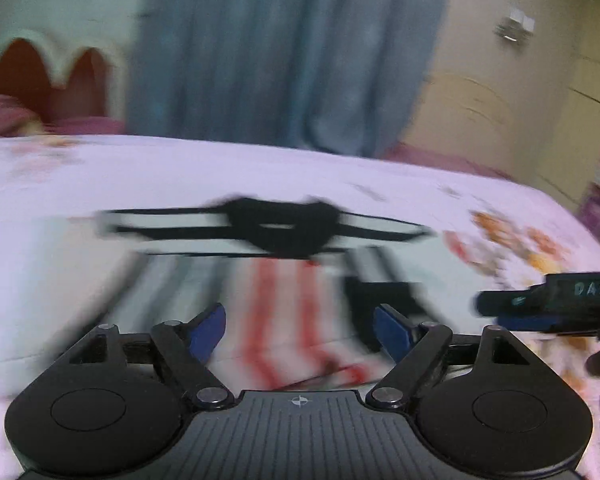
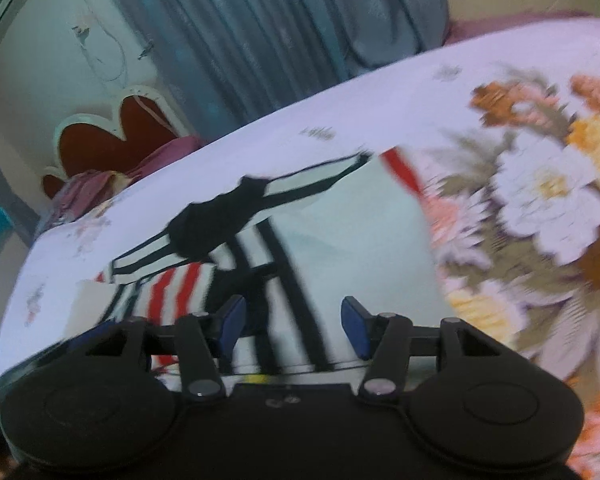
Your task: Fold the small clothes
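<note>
We hold both grippers, left (image 1: 299, 330) and right (image 2: 294, 328), open and empty over the striped garment (image 2: 340, 248) lying mid-bed (image 1: 180, 176), seemingly between folds; next we grip an edge

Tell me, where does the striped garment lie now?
The striped garment lies flat on the floral bedsheet, central in the left wrist view, just beyond the open left tongs.

Matt black plastic left gripper (image 1: 300, 330) over a soft striped cloth garment (image 1: 284, 312) on a smooth floral cotton-like bedsheet (image 1: 180, 176)
</note>
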The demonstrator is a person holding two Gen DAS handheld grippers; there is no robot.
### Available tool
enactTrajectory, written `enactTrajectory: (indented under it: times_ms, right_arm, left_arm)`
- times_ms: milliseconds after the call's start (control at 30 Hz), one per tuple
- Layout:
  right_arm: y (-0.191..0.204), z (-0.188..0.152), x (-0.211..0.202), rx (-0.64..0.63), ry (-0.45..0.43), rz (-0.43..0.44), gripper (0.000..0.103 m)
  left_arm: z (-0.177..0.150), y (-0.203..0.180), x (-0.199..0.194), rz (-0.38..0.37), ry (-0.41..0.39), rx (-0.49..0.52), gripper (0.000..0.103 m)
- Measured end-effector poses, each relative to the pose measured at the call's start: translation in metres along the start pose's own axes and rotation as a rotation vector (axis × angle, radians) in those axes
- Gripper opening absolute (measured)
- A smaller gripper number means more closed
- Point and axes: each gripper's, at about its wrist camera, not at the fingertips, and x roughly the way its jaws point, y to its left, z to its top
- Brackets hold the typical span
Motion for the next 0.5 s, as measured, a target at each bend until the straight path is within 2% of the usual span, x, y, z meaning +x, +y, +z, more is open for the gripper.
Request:
enactTrajectory:
  times_ms: [67,133,167,200,333,433,467,500]
  right_arm:
    - [0.005,-0.003,0.010,0.018,0.021,0.022,0.052]
    - [0.010,-0.006,0.022,0.021,0.039,0.018,0.051]
    - [0.011,-0.007,0.028,0.019,0.046,0.009,0.049]
    - [0.013,-0.007,0.035,0.016,0.052,0.002,0.049]
    - [0.025,-0.007,0.059,-0.033,0.066,-0.036,0.044]
    - [0.040,-0.008,0.069,-0.127,0.063,-0.081,0.028]
    - [0.044,-0.008,0.071,-0.155,0.068,-0.080,0.019]
    - [0.046,-0.007,0.072,-0.178,0.066,-0.086,0.012]
  left_arm:
    - [-0.010,0.038,-0.032,0.105,-0.023,-0.006,0.081]
    - [-0.021,0.070,-0.051,0.183,-0.011,0.001,0.076]
    - [-0.029,0.087,-0.056,0.214,0.018,-0.001,0.068]
    - [-0.035,0.100,-0.057,0.235,0.041,-0.012,0.057]
    - [-0.045,0.125,-0.047,0.270,0.076,-0.037,0.045]
    - [-0.041,0.125,-0.035,0.273,0.070,-0.014,0.040]
    - [-0.041,0.123,-0.027,0.278,0.087,0.007,0.036]
    - [-0.041,0.121,-0.021,0.268,0.097,0.009,0.026]
